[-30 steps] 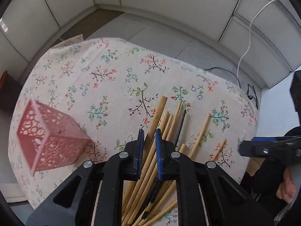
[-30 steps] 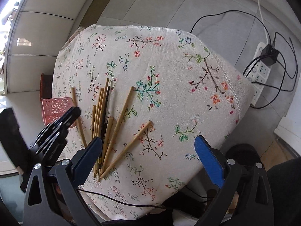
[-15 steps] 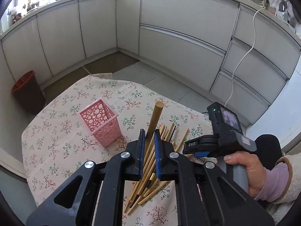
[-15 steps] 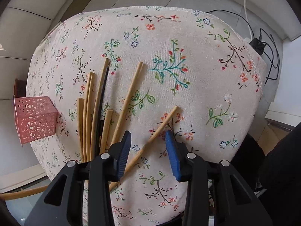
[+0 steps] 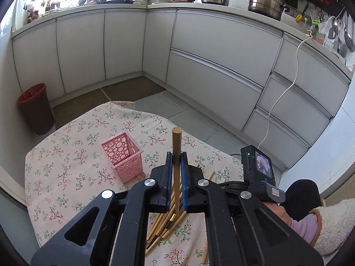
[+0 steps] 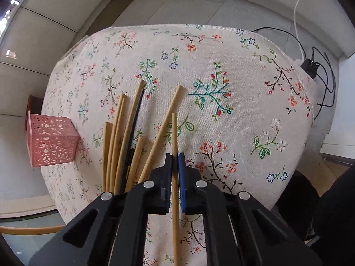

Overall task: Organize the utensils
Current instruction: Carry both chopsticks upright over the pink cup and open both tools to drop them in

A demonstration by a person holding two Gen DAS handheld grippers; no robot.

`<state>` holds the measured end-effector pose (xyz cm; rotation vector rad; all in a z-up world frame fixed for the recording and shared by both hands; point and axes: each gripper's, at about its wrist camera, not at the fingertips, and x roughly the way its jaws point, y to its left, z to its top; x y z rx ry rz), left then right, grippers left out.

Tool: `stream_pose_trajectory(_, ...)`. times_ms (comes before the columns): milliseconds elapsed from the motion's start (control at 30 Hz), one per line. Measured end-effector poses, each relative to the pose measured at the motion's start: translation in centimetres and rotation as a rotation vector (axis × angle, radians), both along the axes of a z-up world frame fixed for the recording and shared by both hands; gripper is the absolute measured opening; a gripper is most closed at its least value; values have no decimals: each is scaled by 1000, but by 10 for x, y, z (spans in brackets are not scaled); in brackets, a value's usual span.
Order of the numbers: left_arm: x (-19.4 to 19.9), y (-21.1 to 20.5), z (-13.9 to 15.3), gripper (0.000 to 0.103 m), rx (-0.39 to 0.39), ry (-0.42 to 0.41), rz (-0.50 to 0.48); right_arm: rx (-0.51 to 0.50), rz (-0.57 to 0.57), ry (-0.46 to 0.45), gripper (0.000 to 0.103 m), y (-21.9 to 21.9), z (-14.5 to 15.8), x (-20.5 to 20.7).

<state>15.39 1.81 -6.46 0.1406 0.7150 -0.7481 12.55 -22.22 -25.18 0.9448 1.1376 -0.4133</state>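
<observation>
Chopsticks are pinched in both sets of fingers: the left gripper (image 5: 176, 161) clamps a thick wooden one (image 5: 176, 146) that stands up past its fingertips, and the right gripper (image 6: 175, 157) clamps a thinner one (image 6: 174, 133) that runs straight ahead between its pads. To finish this step well, I would tip each stick tip-down and lower it squarely into the pink basket (image 5: 122, 155), which stands upright ahead and to the left of the left fingers. Loose chopsticks (image 6: 124, 137) lie just left of the right fingers, so lift clear of them first. Beyond the basket the floral worktop (image 6: 233, 84) is bare out to its cloth edge, with open floor and cabinets (image 5: 210, 51) farther off.
</observation>
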Motion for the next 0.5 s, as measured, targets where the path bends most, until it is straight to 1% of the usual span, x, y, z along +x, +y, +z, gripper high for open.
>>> stream_pose_trajectory(100,-2,2,6,7,-15,-5,19,-32,63,-93,6,0,25,-4)
stream_pose_trajectory(267,-5,6,20,7,-56,-18,59,-97,146,-244,6,1,77,-26)
stream_pose_trajectory(400,-5,8,33,7,-80,-38,93,-142,182,-355,6,-1,121,-33)
stream_pose_trajectory(500,-5,10,45,7,-107,-54,122,-199,196,-434,6,0,157,-40)
